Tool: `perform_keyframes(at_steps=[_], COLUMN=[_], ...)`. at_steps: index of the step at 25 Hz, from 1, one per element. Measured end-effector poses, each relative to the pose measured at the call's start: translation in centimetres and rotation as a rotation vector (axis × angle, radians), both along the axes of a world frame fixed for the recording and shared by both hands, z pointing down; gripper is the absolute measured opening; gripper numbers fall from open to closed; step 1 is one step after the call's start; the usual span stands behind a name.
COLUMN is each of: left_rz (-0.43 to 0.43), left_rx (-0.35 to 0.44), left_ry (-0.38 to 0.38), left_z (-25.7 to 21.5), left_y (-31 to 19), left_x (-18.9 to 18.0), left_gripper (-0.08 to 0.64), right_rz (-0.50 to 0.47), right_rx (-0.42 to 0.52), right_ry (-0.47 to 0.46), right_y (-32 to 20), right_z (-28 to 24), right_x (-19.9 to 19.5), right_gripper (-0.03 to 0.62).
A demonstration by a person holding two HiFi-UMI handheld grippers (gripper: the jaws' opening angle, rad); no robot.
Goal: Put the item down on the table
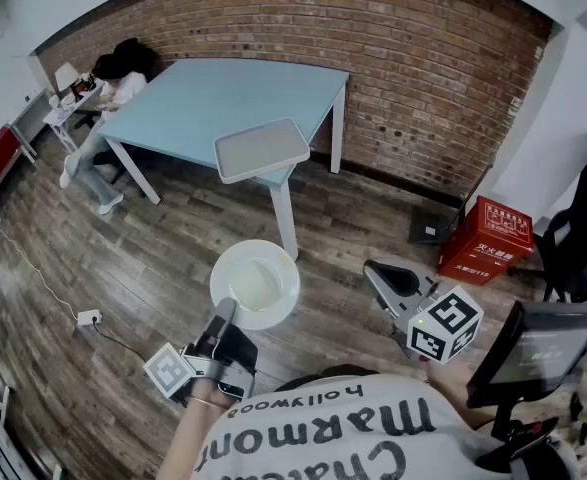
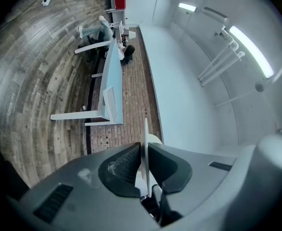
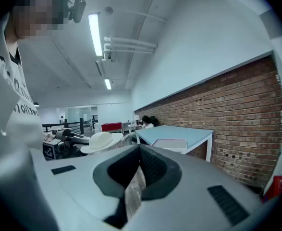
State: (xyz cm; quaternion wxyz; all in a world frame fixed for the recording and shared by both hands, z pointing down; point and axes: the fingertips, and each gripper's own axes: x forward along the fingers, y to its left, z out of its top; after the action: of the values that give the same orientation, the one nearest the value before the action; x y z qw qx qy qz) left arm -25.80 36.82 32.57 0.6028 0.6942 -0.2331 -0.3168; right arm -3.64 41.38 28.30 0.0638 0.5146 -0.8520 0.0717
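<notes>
My left gripper [image 1: 225, 311] is shut on the near rim of a white round dish [image 1: 256, 282], held out over the wooden floor in front of the person. In the left gripper view the dish's rim [image 2: 146, 137] shows edge-on as a thin white line pinched between the jaws of that gripper [image 2: 143, 160]. The light blue table [image 1: 223, 93] stands further off by the brick wall. To the right of the dish, my right gripper [image 1: 376, 271] has its jaws together with nothing in them; the right gripper view shows this gripper [image 3: 137, 170], the dish [image 3: 100, 141] and the table [image 3: 179, 131].
A grey tray [image 1: 261, 149] lies on the table's near corner, partly overhanging. A person [image 1: 113, 80] sits at the table's far left end. A red box [image 1: 485, 238], a black chair [image 1: 578, 238] and a monitor [image 1: 538, 353] are at the right. A power strip [image 1: 89, 317] lies on the floor.
</notes>
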Motion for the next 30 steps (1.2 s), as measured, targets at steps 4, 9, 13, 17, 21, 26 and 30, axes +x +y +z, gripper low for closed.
perform_keyframes(at_steps=[4, 9, 13, 17, 21, 26, 30], left_rz=[-0.003, -0.004, -0.005, -0.001, 0.022, 0.03, 0.031], left_rx=[-0.008, -0.001, 0.009, 0.008, 0.014, 0.001, 0.01], left_ry=[0.005, 0.014, 0.028, 0.029, 0.021, 0.008, 0.002], left_z=[0.1, -0.3, -0.3, -0.1, 0.3, 0.9, 0.8], left_y=[0.0, 0.1, 0.0, -0.5, -1.1, -1.8, -2.6], left_x=[-0.1, -0.5, -1.7, -3.0, -3.5, -3.3, -3.1], left_gripper=[0.021, 0.021, 0.021, 0.021, 0.021, 0.021, 0.021], right_rz=[-0.006, -0.017, 0.004, 0.03, 0.04, 0.029, 0.026], right_rx=[-0.004, 0.015, 0.015, 0.006, 0.003, -0.009, -0.008], right_ry=[-0.023, -0.045, -0.024, -0.047, -0.057, -0.042, -0.044], right_y=[0.0, 0.0, -0.2, -0.8, -1.0, -1.3, -2.2], right_z=[0.0, -0.6, -0.4, -0.1, 0.5, 1.3, 1.3], right_x=[-0.1, -0.6, -1.3, -2.3, -3.2, -3.7, -3.7], right_gripper=[0.009, 0.011, 0.011, 0.011, 0.011, 0.011, 0.011])
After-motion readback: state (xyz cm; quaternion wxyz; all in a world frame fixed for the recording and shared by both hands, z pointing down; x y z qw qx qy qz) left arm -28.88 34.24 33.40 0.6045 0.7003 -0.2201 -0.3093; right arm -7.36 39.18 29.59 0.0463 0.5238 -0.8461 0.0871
